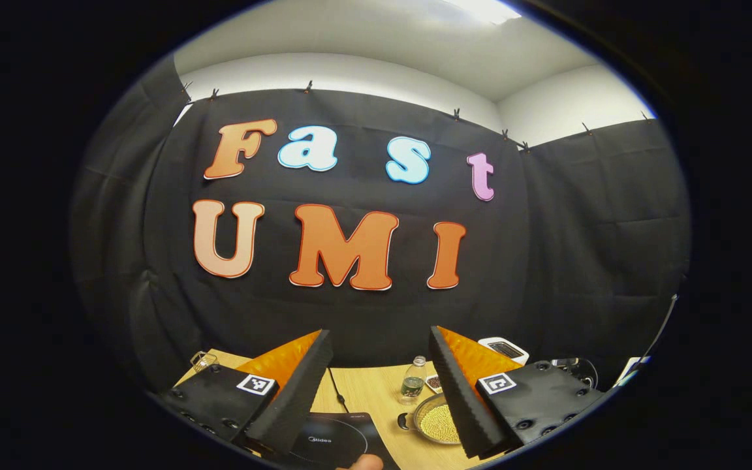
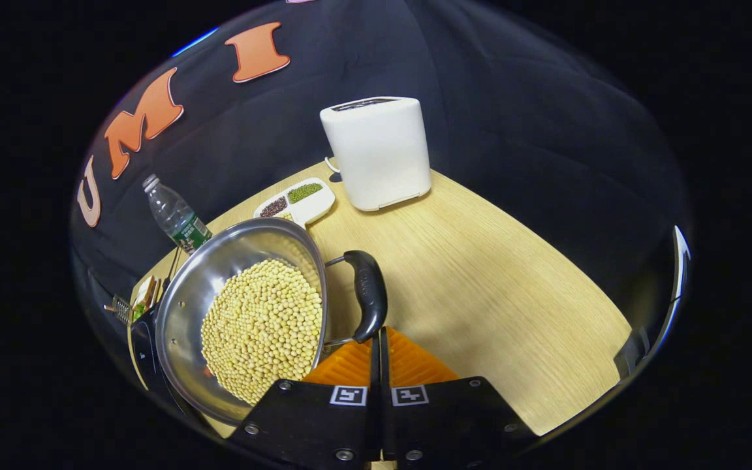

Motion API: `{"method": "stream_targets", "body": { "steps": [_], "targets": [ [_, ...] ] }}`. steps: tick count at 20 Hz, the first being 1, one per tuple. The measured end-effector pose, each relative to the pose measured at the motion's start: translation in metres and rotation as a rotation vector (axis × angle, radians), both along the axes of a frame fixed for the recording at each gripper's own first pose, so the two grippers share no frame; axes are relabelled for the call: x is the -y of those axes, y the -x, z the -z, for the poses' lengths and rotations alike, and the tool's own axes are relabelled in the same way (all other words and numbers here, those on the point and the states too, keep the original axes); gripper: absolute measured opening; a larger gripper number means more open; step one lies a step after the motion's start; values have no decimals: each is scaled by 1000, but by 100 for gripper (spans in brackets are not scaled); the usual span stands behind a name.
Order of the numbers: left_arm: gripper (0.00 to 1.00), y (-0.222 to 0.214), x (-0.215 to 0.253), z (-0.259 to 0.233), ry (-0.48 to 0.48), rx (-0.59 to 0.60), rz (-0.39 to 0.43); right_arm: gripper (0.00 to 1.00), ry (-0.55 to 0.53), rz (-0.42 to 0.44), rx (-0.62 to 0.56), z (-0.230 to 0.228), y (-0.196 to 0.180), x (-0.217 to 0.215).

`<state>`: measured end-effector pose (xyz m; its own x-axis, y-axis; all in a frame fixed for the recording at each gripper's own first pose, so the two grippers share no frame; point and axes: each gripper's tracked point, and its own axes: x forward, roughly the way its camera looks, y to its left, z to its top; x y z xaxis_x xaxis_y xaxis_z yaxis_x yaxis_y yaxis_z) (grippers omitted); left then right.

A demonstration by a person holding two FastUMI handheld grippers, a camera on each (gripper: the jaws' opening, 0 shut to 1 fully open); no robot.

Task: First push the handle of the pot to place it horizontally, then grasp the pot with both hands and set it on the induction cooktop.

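A steel pot [image 2: 187,307] full of yellow soybeans [image 2: 262,329] sits on the wooden table. Its black loop handle [image 2: 368,294] juts from the side facing my right gripper. My right gripper [image 2: 376,334] is shut with nothing between its fingers, and its tips touch the lower end of that handle. The black induction cooktop [image 2: 143,356] lies just beyond the pot, partly under its far rim. My left gripper [image 1: 379,333] is held high and open, aimed at the wall. Between its fingers I see the cooktop [image 1: 337,440] and the pot [image 1: 417,418] below.
A white toaster [image 2: 379,150] stands at the back of the table. A white divided dish of beans [image 2: 294,203] and a plastic bottle [image 2: 173,219] stand behind the pot. Bare wood [image 2: 493,294] spreads to the right of the handle. A fingertip [image 1: 360,462] shows at the bottom edge.
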<state>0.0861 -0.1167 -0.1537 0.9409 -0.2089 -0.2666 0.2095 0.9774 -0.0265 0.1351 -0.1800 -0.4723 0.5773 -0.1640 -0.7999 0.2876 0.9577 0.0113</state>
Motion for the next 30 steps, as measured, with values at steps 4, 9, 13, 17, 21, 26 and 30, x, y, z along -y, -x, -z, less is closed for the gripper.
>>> {"method": "stream_targets", "body": {
  "steps": [4,9,13,17,21,26,30],
  "targets": [
    [97,-11,-5,16,-11,-5,-14,0,-9,0,-9,3,-13,0],
    [98,-20,-1,67,-33,-66,-11,0,-5,1,-17,7,-35,3],
    [98,-23,2,134,-70,-160,-24,0,11,0,-17,4,-46,6],
    [98,-10,17,209,-61,-317,-3,0,30,-12,-20,7,-60,5],
    [99,1,15,265,-86,-409,-26,0,39,8,-35,9,-65,7],
    [99,9,21,312,-50,-501,-48,0,37,39,5,-16,-58,17],
    [99,15,27,333,-46,-519,-59,27,46,-52,106,-51,-65,6]
  ]
}}
